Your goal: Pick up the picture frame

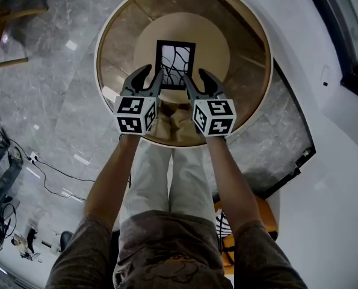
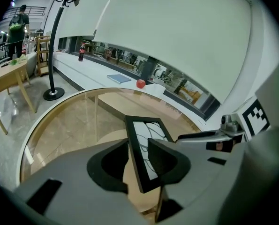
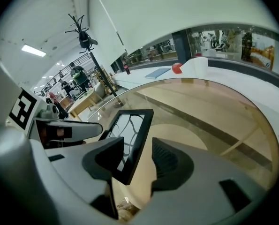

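Observation:
A black picture frame [image 1: 175, 64] holding a white sheet with black lines lies flat on the round glass table [image 1: 114, 36]. My left gripper [image 1: 153, 74] is at the frame's near left corner. In the left gripper view its jaws straddle the left side of the frame [image 2: 147, 146] with a gap on both sides, so the left gripper [image 2: 138, 147] is open. My right gripper [image 1: 195, 76] is at the near right corner. Its jaws stand either side of the right edge of the frame [image 3: 130, 135], so the right gripper [image 3: 137, 147] is open too.
The table has a wooden rim and a pale round base under the glass. A curved white ledge behind it carries a red ball [image 2: 140, 83], a blue book [image 2: 119, 78] and a bottle [image 2: 81, 53]. A lamp stand [image 2: 53, 93] and a wooden table [image 2: 8, 74] stand left. Cables [image 1: 10, 161] lie on the floor.

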